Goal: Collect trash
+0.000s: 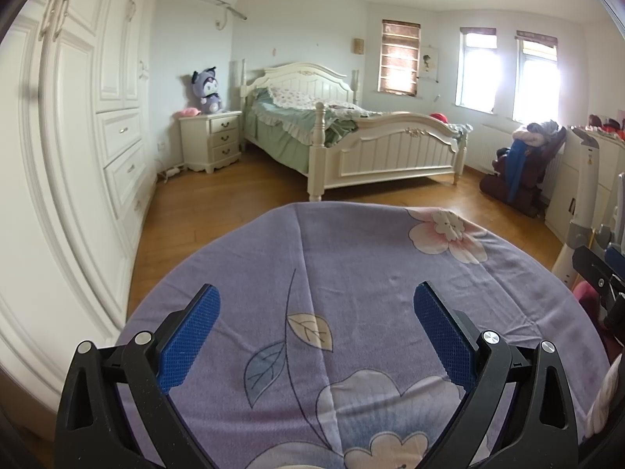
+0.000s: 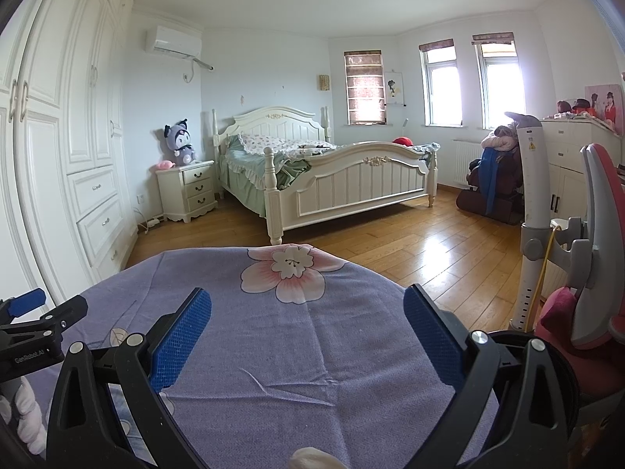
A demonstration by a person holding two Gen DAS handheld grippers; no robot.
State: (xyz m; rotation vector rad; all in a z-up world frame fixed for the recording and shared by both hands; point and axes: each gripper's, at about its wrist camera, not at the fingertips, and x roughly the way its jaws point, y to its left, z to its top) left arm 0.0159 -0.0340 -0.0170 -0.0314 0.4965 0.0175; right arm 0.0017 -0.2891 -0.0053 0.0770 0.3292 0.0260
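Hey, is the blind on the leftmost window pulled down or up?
Down. In the right wrist view the brown blind covers nearly the whole leftmost window, light glowing through it, while the other two blinds are bunched at the top.

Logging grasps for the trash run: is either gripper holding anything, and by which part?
Nothing is held. The left gripper and right gripper are both open above the purple floral cloth.

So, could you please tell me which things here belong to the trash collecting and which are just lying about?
Job: left hand-held gripper, right hand-held gripper, both open above the floral cloth; no trash visible.
Lying about: plush toy, bed, nightstand.
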